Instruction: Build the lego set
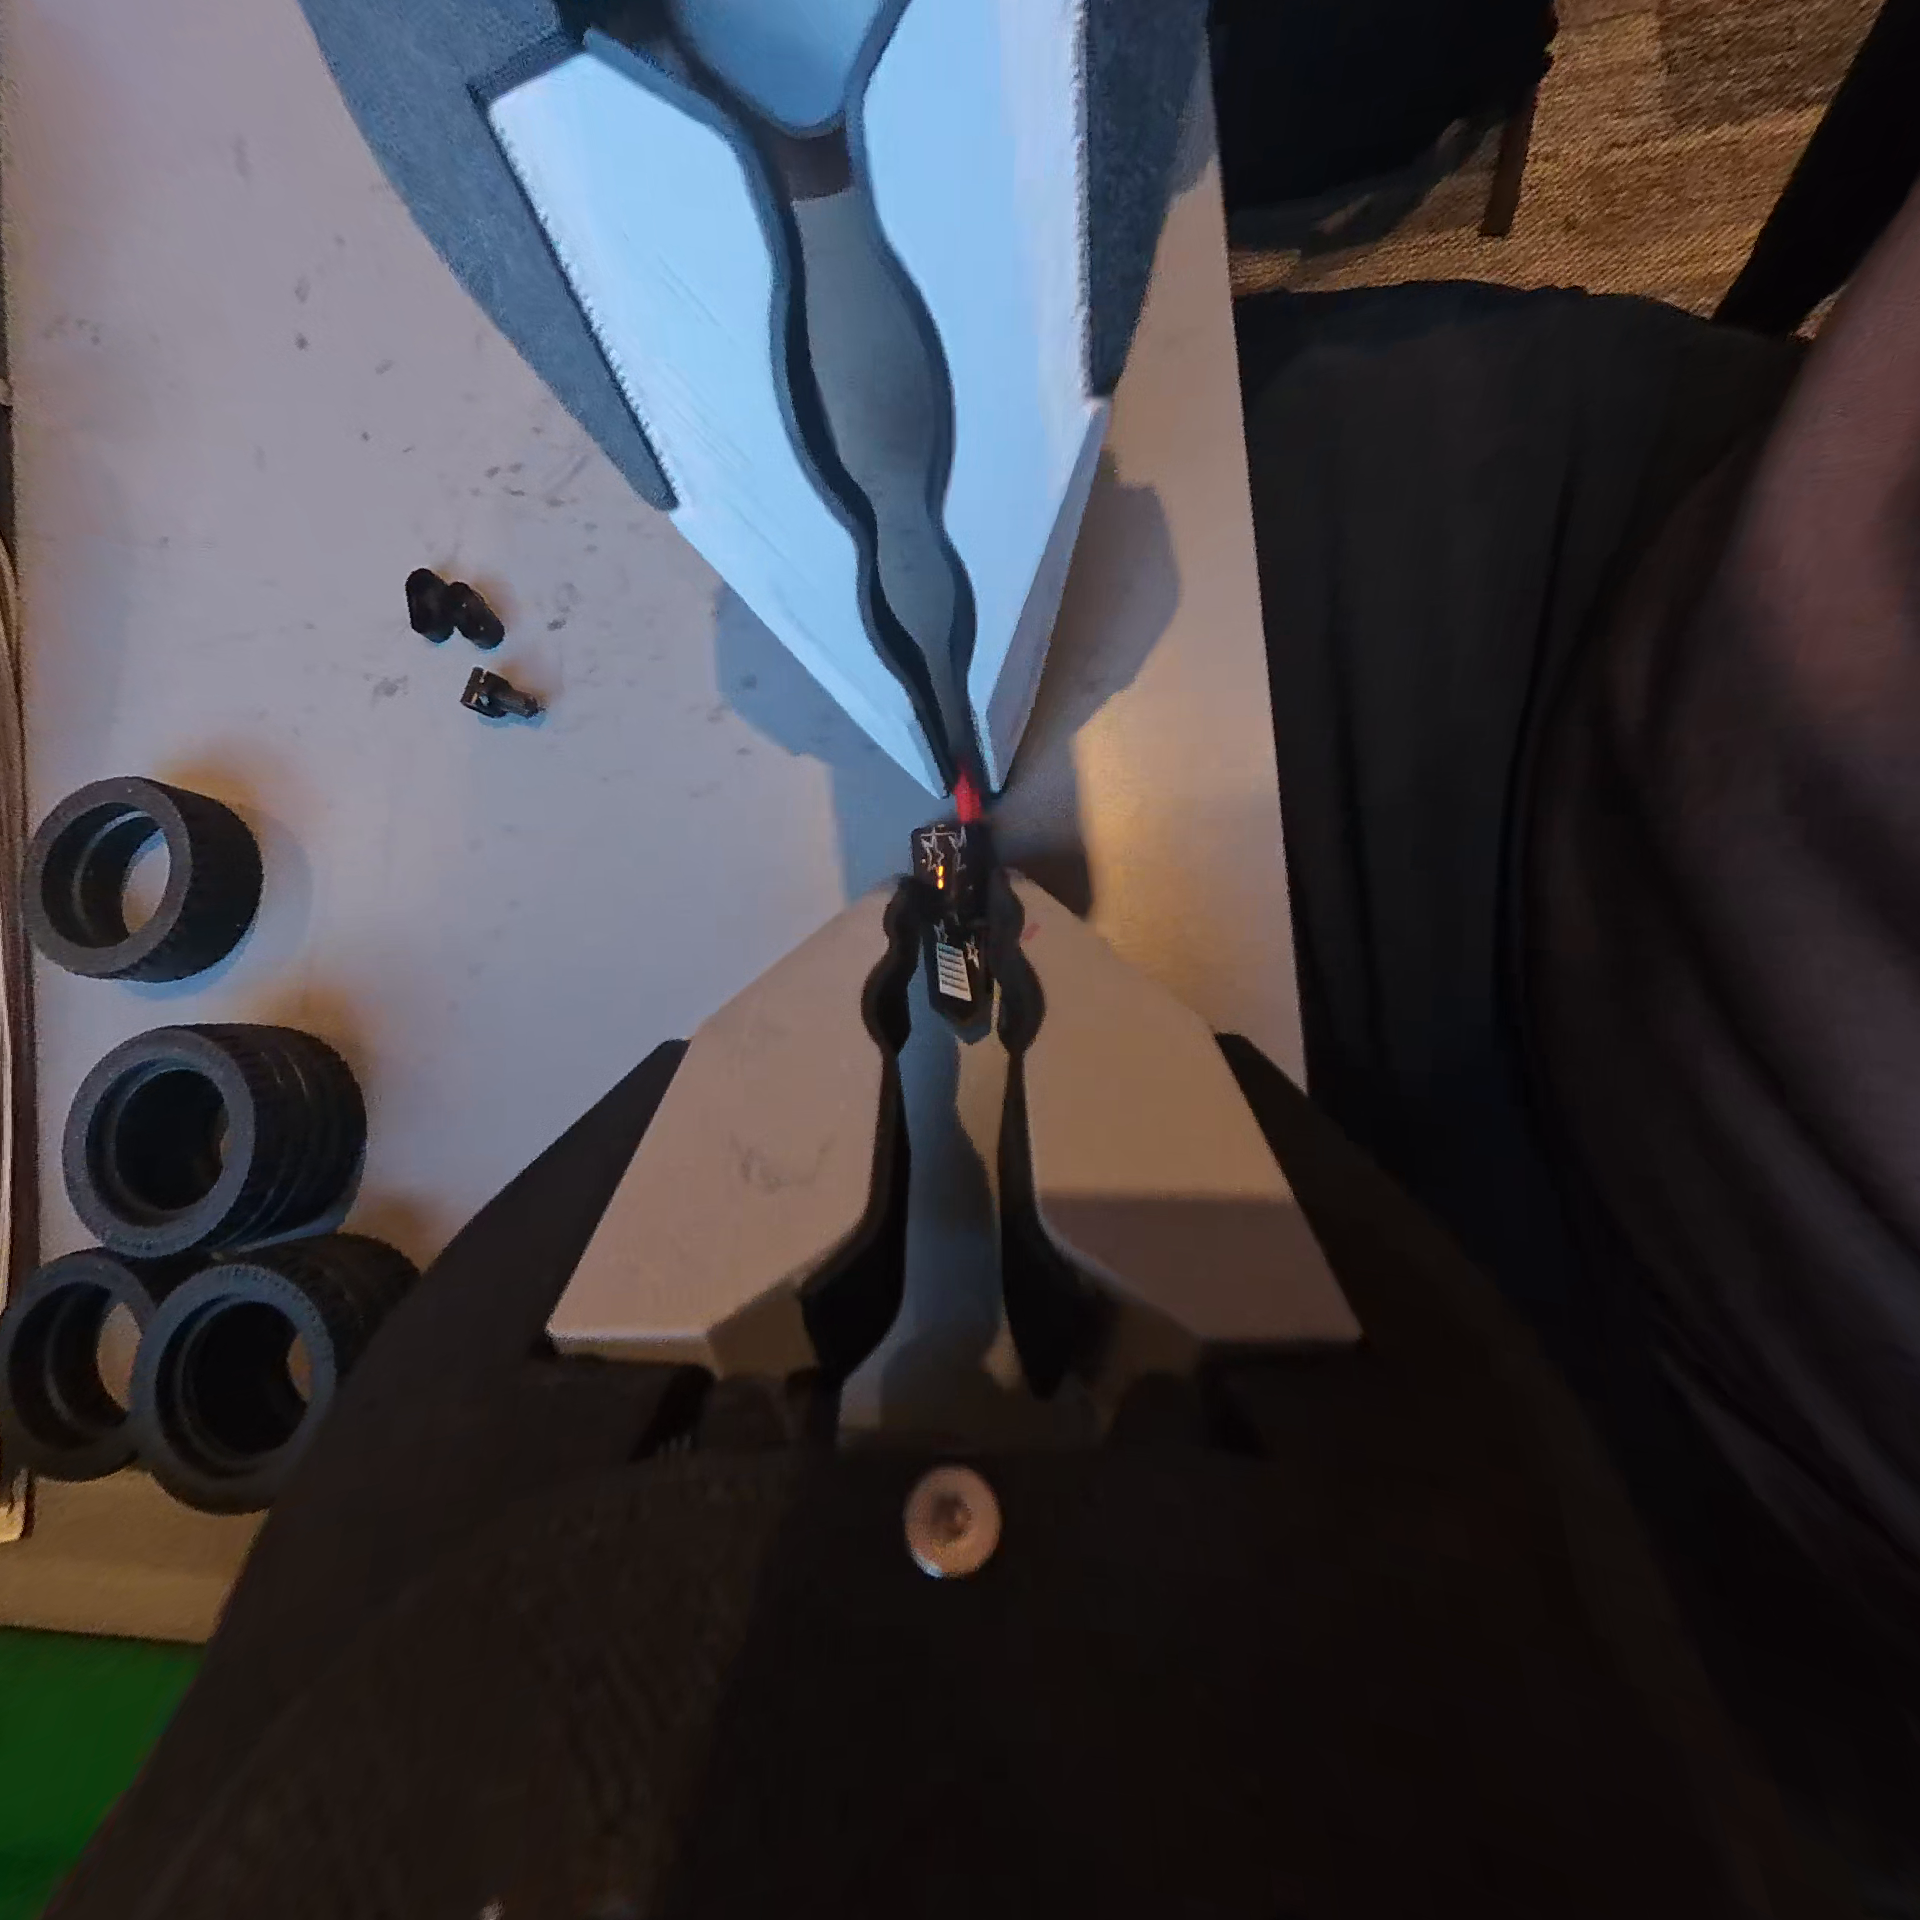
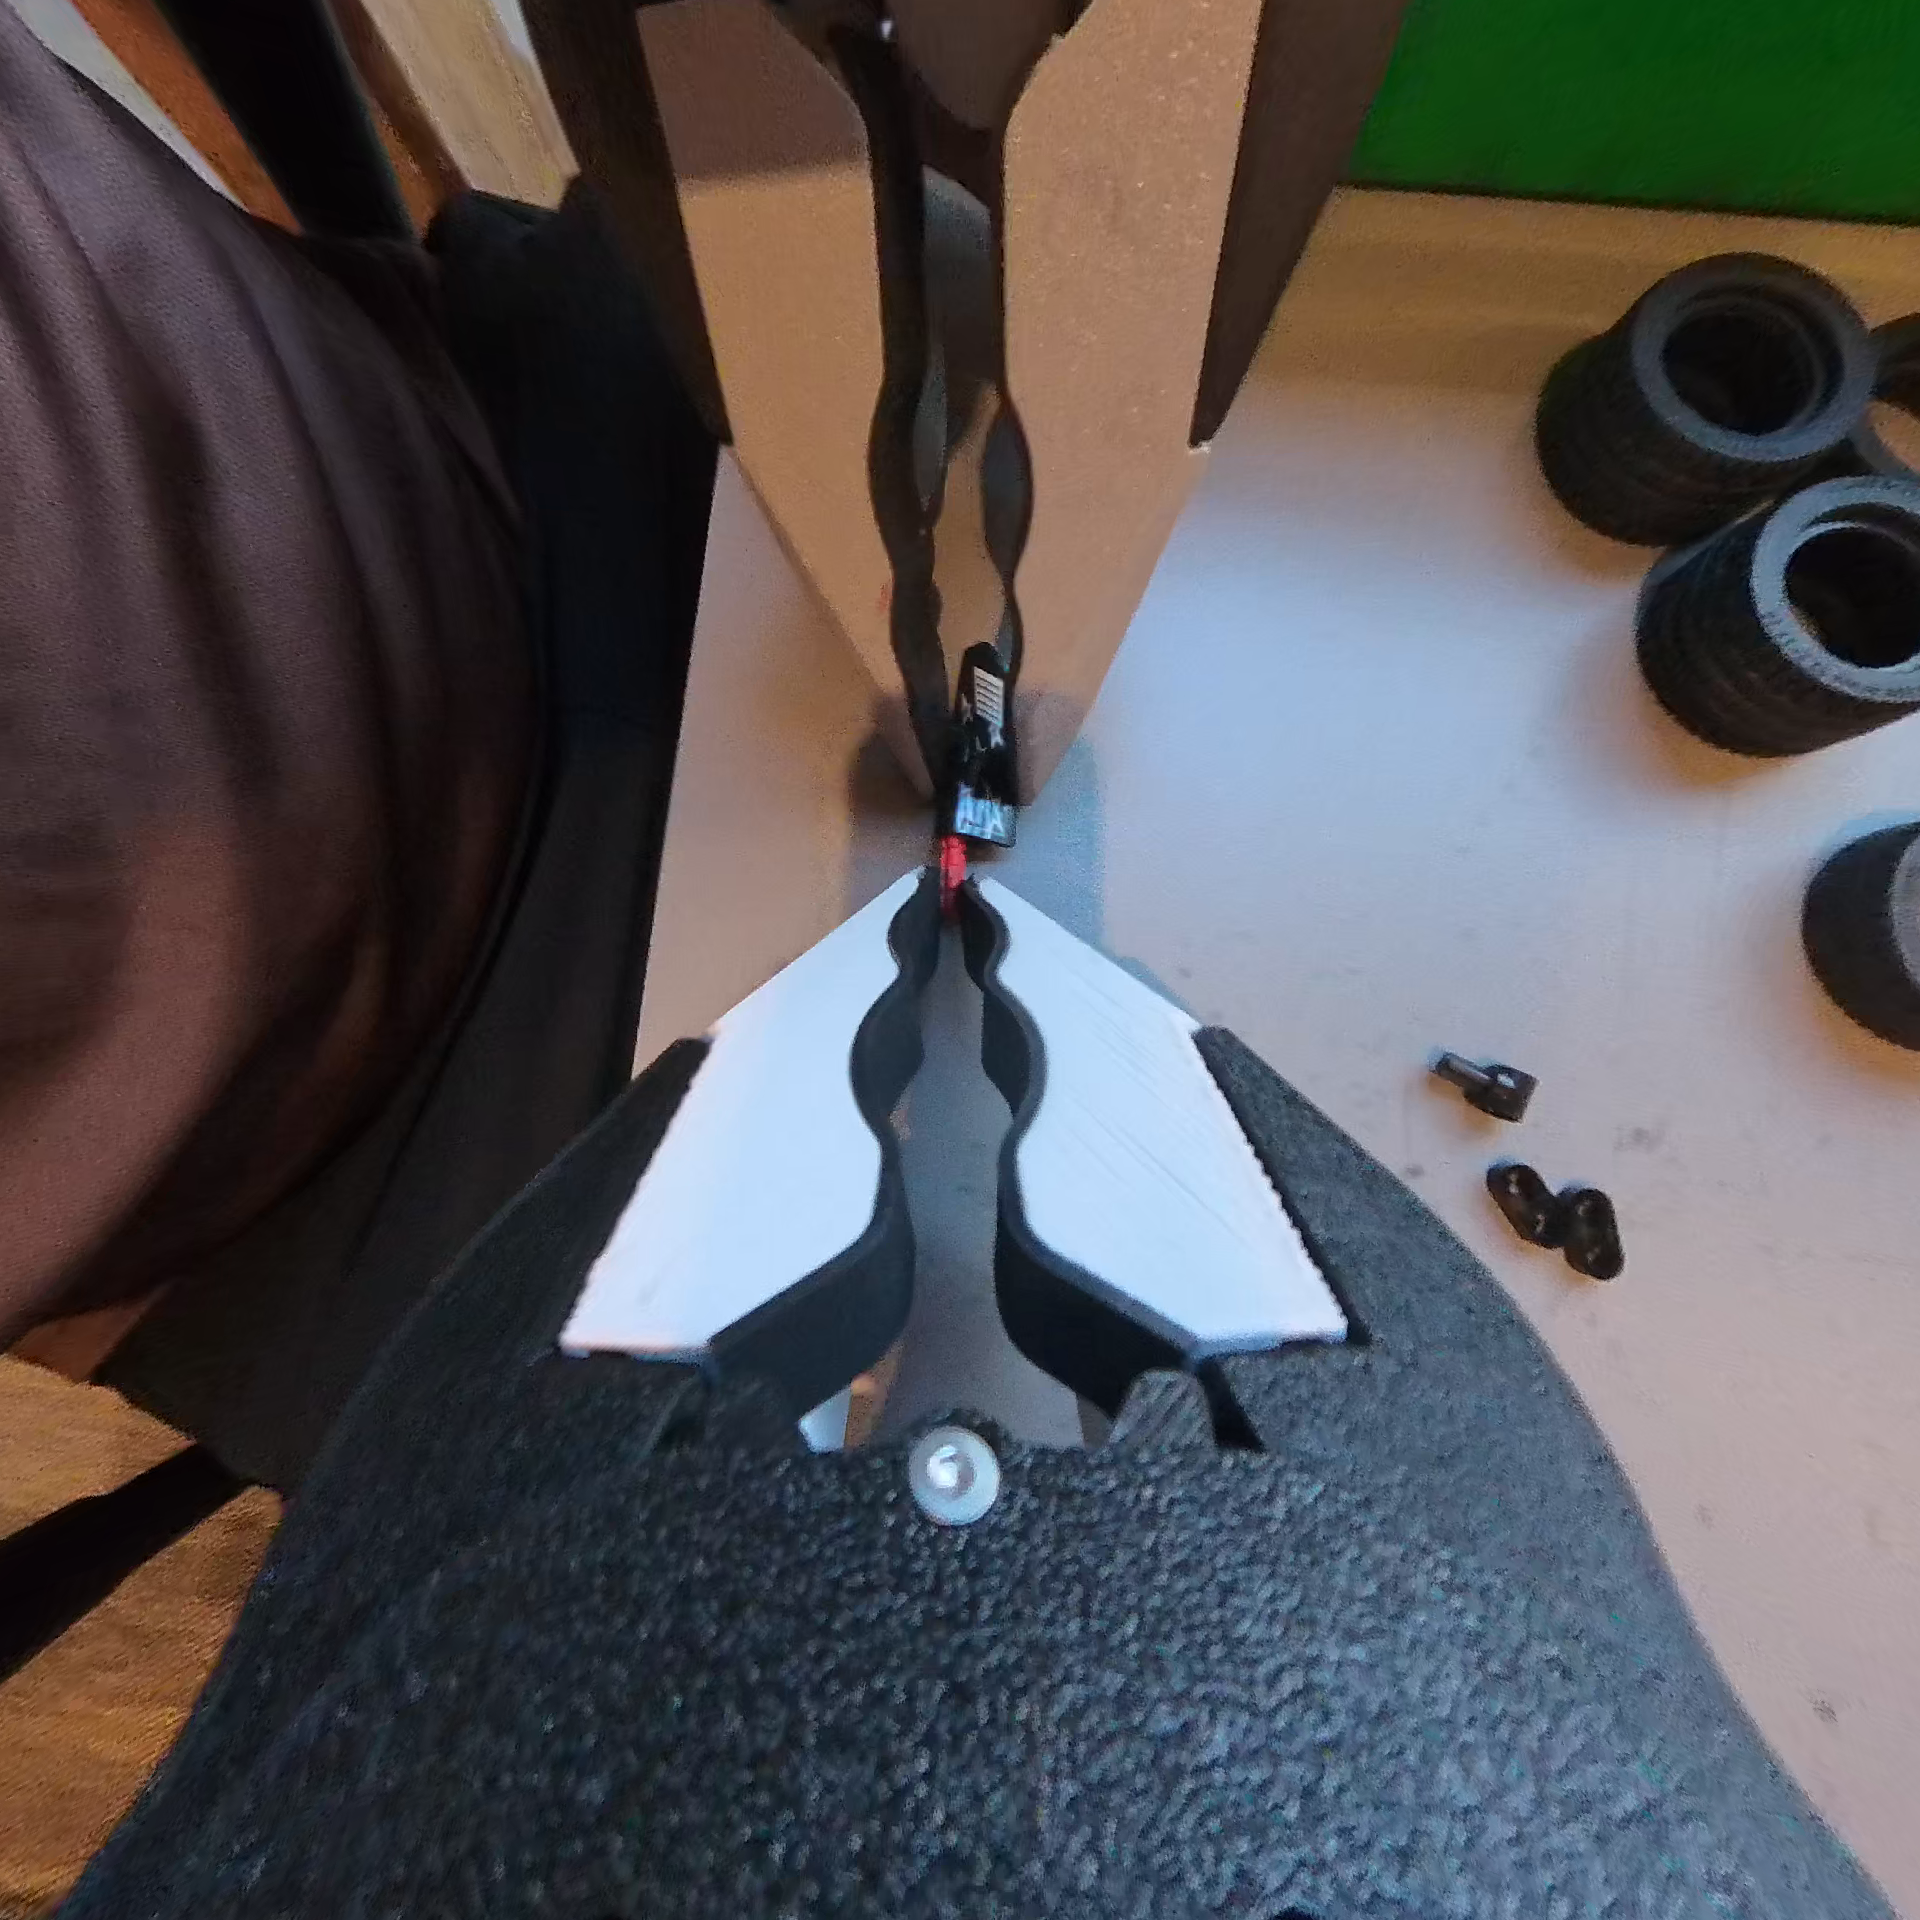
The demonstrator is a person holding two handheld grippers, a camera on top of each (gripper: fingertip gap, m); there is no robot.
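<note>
My left gripper (image 1: 951,909) is shut on a small black printed lego piece (image 1: 954,925) with star marks and a striped patch. My right gripper (image 2: 948,894) is shut on a small red lego piece (image 2: 948,868). The two grippers meet tip to tip just above the white table (image 1: 416,416) near its edge. The red piece (image 1: 967,795) touches the end of the black piece (image 2: 982,748). The right gripper also shows from above in the left wrist view (image 1: 971,784), and the left gripper shows in the right wrist view (image 2: 971,769).
Several black rubber tyres (image 1: 145,878) (image 2: 1725,405) lie grouped on the table. Two small black connector pieces (image 1: 452,605) (image 2: 1553,1216) lie between them and the grippers. A person's dark clothing (image 1: 1558,831) is just past the table edge. A green surface (image 2: 1642,94) lies beyond. Both grippers' tips are close together, under 4 cm apart.
</note>
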